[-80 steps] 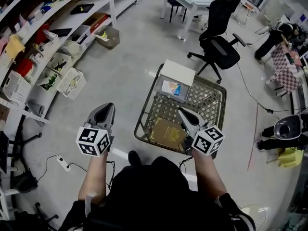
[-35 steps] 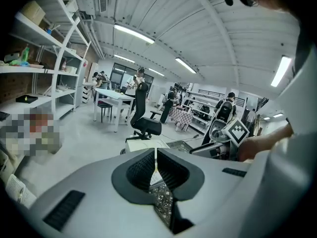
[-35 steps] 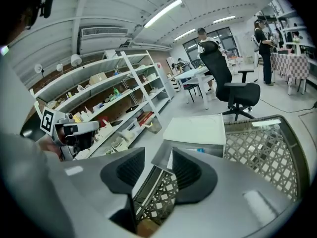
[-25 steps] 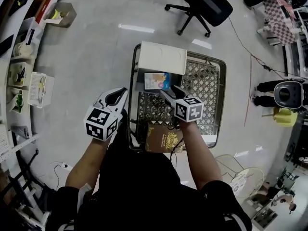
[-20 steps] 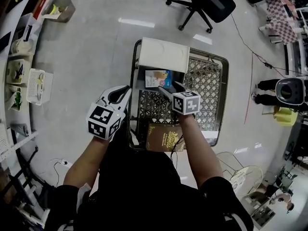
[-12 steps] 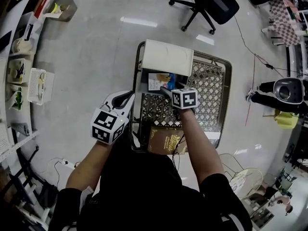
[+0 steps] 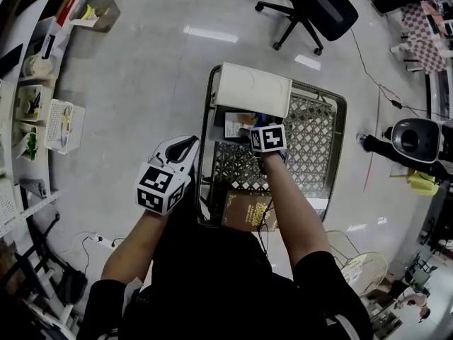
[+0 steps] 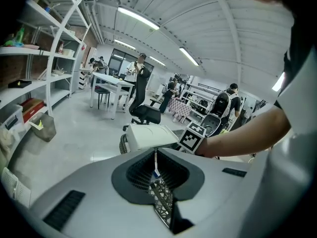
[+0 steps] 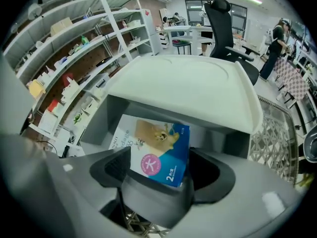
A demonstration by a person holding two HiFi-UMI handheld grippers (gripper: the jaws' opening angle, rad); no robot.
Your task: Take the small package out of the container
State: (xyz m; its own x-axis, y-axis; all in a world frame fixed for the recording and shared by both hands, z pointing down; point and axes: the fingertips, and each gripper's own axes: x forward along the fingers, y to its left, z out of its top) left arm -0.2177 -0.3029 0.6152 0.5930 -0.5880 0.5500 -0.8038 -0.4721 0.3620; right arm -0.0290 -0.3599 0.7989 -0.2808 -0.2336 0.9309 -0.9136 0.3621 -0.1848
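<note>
The small package [image 7: 238, 125] [image 9: 158, 152], blue and white with a dog picture, stands in a grey container under a half-raised white lid [image 7: 251, 91] [image 9: 188, 88] at the far end of a wire basket [image 7: 315, 140]. My right gripper [image 7: 253, 129] [image 9: 156, 175] reaches into the container. Its jaws are opening, and the package's lower end sits between them without a clear squeeze. My left gripper [image 7: 185, 146] [image 8: 158, 182] hangs shut and empty just outside the basket's left rim.
A brown flat box [image 7: 248, 211] lies at the near end of the basket. An office chair [image 7: 318, 6] stands beyond it. Shelves with bins [image 7: 35, 83] run along the left, and a round black-and-white machine [image 7: 414, 140] sits on the floor at right.
My right gripper has moved forward over the basket to the container, and its jaws now straddle the package. The left gripper has barely shifted.
</note>
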